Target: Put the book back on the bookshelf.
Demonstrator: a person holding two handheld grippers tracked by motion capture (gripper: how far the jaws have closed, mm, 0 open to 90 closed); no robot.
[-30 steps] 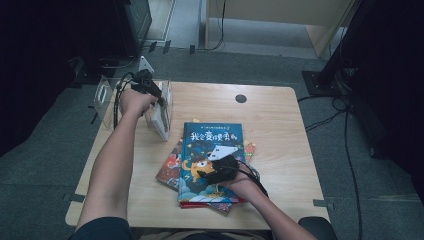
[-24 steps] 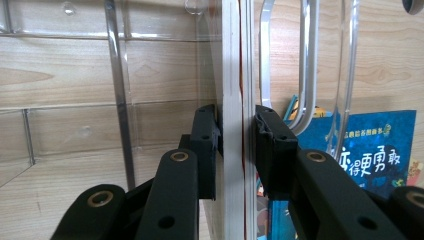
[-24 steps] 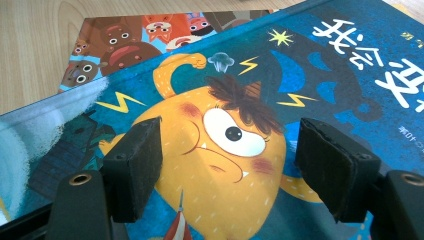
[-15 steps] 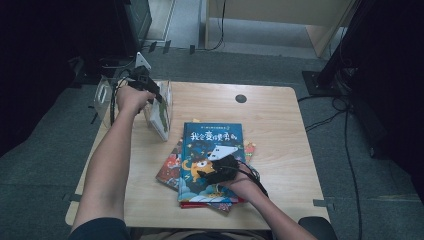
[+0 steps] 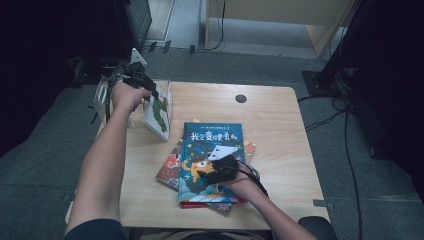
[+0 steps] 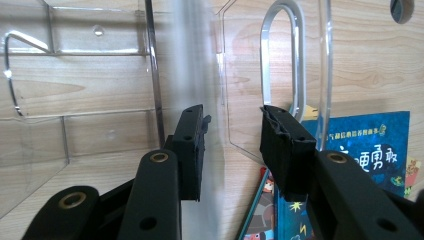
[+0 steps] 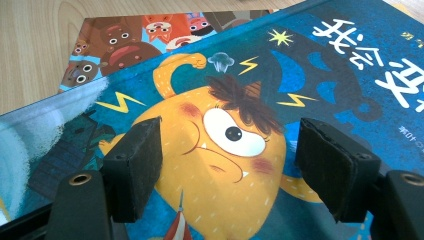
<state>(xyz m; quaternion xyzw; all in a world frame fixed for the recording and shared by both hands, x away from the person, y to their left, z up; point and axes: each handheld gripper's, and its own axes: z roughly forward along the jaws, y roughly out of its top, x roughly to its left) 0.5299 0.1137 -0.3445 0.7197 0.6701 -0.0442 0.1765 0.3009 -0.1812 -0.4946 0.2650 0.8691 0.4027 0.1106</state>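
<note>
My wooden bench point(image 5: 280, 125) carries everything. At its centre lies a stack of picture books, the blue book point(image 5: 210, 160) on top, cover up. At ten o'clock stands a clear plastic book holder point(image 5: 165, 107) with one green-covered book point(image 5: 159, 114) upright inside. My left tool point(image 6: 232, 145) is at the holder's top, its jaws having just been opening, a clear divider wall between them; they seem not to press on it, though the blur there makes me unsure. My right tool point(image 7: 227, 165) rests over the blue book's yellow cartoon figure, jaws wide apart, gripping nothing.
</note>
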